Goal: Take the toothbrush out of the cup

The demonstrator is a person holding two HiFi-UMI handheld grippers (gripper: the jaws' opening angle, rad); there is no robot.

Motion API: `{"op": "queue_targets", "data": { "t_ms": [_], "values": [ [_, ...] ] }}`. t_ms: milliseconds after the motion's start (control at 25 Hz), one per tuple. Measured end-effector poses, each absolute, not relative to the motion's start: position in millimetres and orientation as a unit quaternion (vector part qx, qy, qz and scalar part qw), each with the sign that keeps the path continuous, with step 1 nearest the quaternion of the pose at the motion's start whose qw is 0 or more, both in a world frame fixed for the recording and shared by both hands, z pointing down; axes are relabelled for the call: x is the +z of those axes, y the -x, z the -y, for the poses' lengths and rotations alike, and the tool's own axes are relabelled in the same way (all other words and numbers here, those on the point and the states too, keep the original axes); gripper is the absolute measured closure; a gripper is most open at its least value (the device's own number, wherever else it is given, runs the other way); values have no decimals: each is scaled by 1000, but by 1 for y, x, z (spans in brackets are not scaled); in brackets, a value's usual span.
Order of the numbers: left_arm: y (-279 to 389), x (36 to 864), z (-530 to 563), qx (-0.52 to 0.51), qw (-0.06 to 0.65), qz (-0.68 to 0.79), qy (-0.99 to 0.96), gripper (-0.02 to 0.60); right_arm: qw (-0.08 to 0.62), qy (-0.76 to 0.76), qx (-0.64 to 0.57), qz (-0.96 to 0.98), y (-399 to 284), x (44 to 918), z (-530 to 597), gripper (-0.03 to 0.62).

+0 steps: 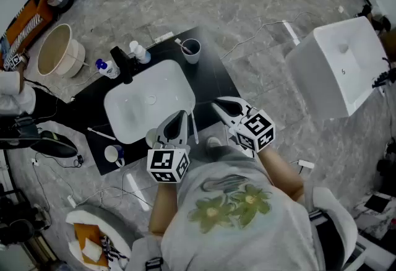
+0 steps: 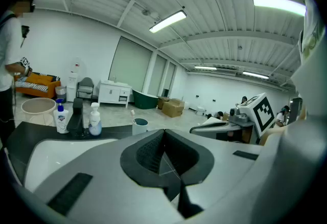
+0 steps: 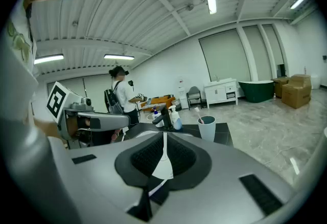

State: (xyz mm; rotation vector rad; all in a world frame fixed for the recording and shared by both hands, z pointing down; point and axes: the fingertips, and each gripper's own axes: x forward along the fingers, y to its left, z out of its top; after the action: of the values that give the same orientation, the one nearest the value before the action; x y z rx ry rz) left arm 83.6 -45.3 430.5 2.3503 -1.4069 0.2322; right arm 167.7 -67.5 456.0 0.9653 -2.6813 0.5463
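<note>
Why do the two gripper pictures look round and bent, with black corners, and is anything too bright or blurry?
Left gripper view: the wide-angle lens bows straight lines, the corners go black, and the long ceiling strip light glares white. Right gripper view: same bowing; the pale blue-grey cup looks sharp. Head view: even light, soft shadows, little bending.

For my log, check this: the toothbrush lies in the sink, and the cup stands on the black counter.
Wrong on the toothbrush: the head view shows it standing in the cup. The cup does stand on the black counter.
</note>
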Motion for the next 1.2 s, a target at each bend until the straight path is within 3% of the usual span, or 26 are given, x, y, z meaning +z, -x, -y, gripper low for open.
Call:
{"op": "queue_targets", "data": {
  "t_ms": [600, 1200],
  "values": [
    [-56, 429, 57, 86, 203, 524, -823, 563, 119, -319, 173, 924, -142, 441, 95, 546],
    [-72, 448, 87, 105, 203, 534, -814, 563, 147, -296, 112, 937, -144, 423, 172, 546]
  ]
}}
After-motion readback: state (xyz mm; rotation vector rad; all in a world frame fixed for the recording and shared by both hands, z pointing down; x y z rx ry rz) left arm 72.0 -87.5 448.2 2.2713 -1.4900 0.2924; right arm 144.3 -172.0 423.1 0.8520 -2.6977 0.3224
